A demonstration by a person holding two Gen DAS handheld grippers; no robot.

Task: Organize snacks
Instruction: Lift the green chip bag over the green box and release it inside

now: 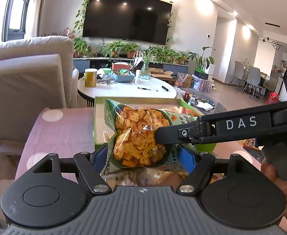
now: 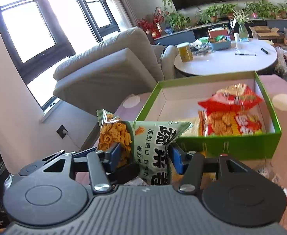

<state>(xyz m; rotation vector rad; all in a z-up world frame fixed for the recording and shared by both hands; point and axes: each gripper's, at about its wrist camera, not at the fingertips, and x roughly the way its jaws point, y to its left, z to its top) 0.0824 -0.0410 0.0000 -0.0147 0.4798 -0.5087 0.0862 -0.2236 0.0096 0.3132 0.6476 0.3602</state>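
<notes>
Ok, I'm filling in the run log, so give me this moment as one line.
left gripper: shut on green snack bag | right gripper: shut on same bag | green box: open, red snack bag inside

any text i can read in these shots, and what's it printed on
"DAS": white letters on the right gripper, reaching in from the right in the left wrist view.
"酥脆爽口" and "香葱味": small black characters on the green snack bag.
The bag's large white characters are partly hidden by the fingers.
Red snack bag in the green box: characters too blurred to read.
</notes>
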